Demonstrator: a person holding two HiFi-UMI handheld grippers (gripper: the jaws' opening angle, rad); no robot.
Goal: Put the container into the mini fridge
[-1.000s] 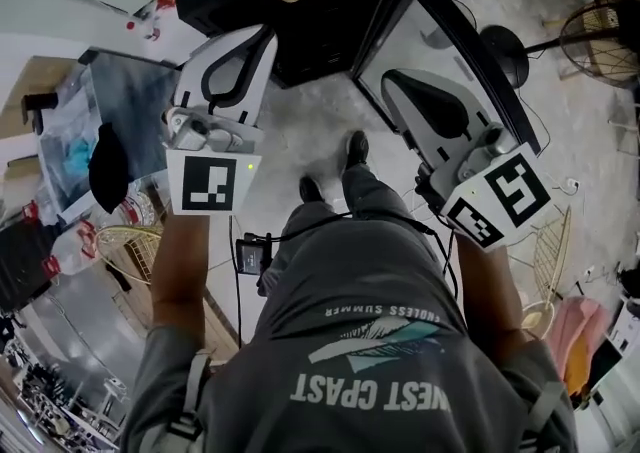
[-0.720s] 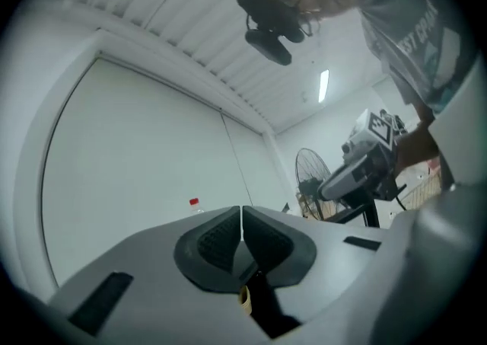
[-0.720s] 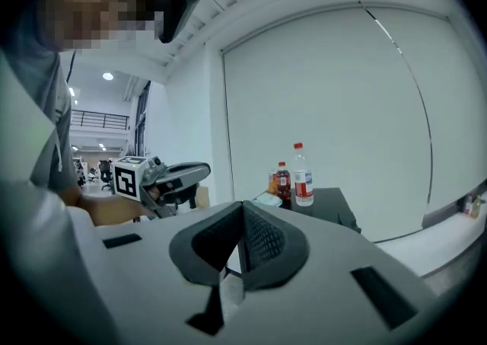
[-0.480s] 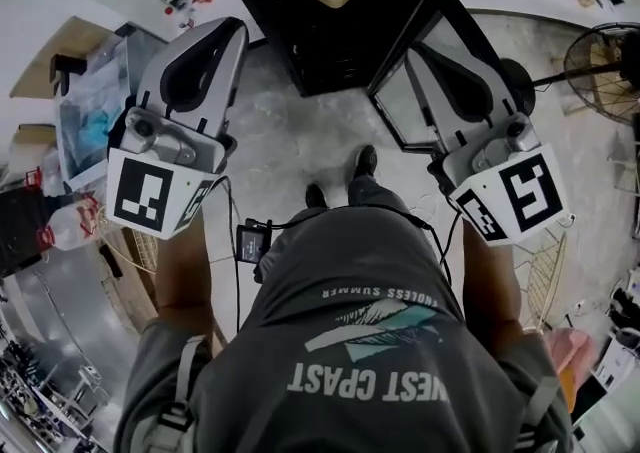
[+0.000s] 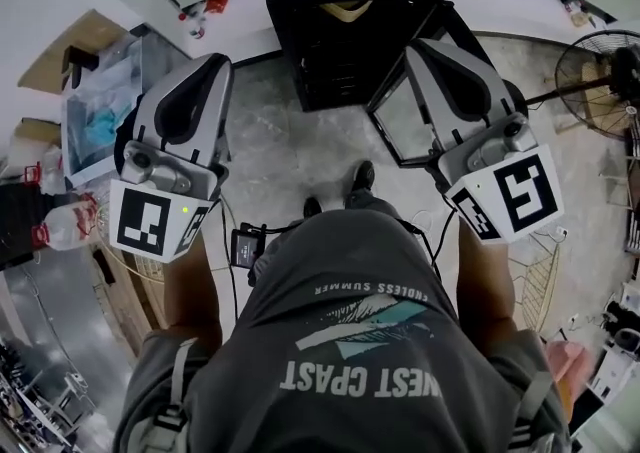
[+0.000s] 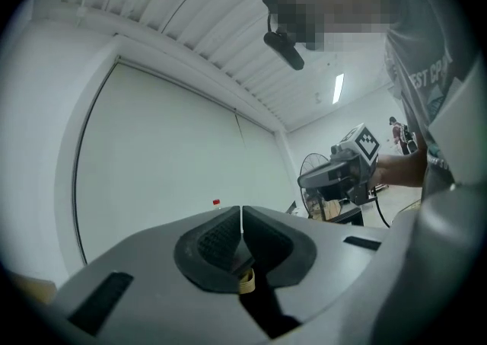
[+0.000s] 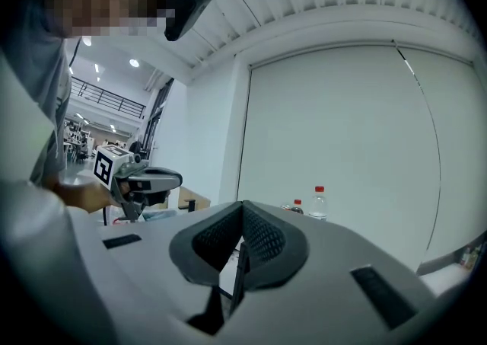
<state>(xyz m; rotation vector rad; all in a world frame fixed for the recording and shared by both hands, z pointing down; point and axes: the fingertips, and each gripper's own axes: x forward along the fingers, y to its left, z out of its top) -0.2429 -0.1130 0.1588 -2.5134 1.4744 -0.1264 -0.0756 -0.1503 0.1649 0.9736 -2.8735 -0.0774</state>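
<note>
Both grippers are empty: your left gripper [image 5: 217, 64] holds its jaws together, and your right gripper [image 5: 416, 47] does too. At 12 o'clock stands the black mini fridge [image 5: 335, 61], door [image 5: 405, 123] open, with the tan container [image 5: 345, 9] inside.

The only print I can read sits on the person's grey cotton T-shirt [image 5: 360, 341]. In my head view it stands upside down: small white letters "ENDLESS SUMMER" above a teal-and-white graphic, then large white letters "WEST COAST". The left gripper view catches that shirt's [image 6: 430, 69] edge, showing just "EST C".
</note>
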